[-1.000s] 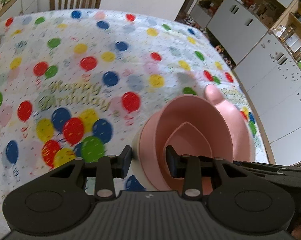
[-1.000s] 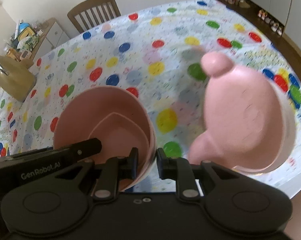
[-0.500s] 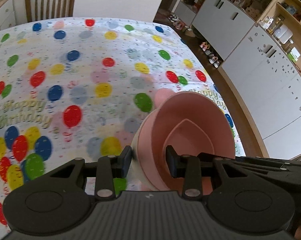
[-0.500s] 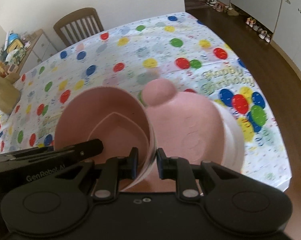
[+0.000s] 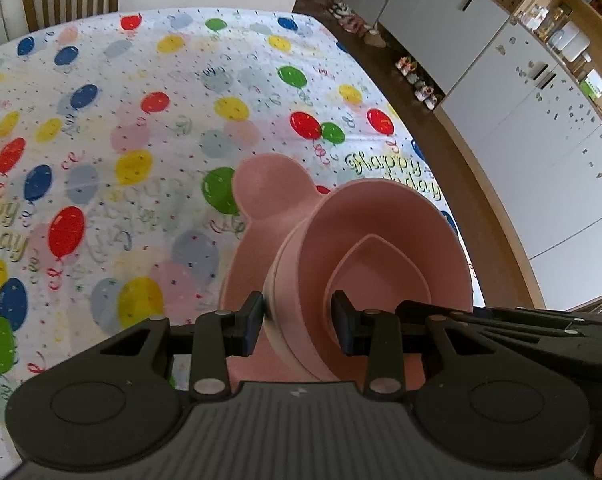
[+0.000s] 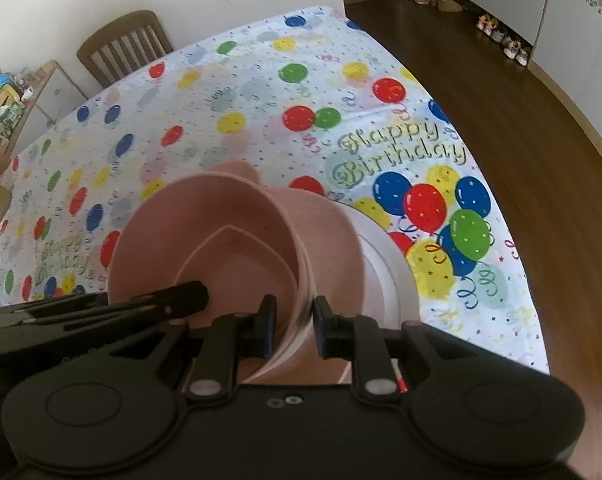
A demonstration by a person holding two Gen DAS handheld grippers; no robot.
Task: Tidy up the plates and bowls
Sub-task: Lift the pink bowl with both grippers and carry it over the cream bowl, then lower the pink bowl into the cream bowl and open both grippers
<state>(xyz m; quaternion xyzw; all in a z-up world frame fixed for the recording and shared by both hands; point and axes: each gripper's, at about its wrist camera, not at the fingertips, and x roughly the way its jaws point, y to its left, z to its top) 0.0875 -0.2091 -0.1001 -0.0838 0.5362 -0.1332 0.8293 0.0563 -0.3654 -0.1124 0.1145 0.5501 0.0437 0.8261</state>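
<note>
A pink bowl (image 5: 385,256) with a heart-shaped bottom is held by both grippers. My left gripper (image 5: 297,318) is shut on its left rim. My right gripper (image 6: 293,326) is shut on its right rim, and the bowl also shows in the right wrist view (image 6: 221,240). Under the bowl lies a pink plate with a round ear (image 5: 261,192), seen in the right wrist view (image 6: 329,232) on a white plate (image 6: 385,264). The bowl hangs over the pink plate; I cannot tell whether they touch.
The table wears a white balloon-print birthday cloth (image 5: 141,140). Its right edge (image 6: 513,248) drops to a wooden floor. A wooden chair (image 6: 125,44) stands at the far side. White cabinets (image 5: 541,120) line the right wall.
Both grippers carried the pink bowl to the right, and it now sits over the pink eared plate, which was beside it a second ago. Both grips are unchanged.
</note>
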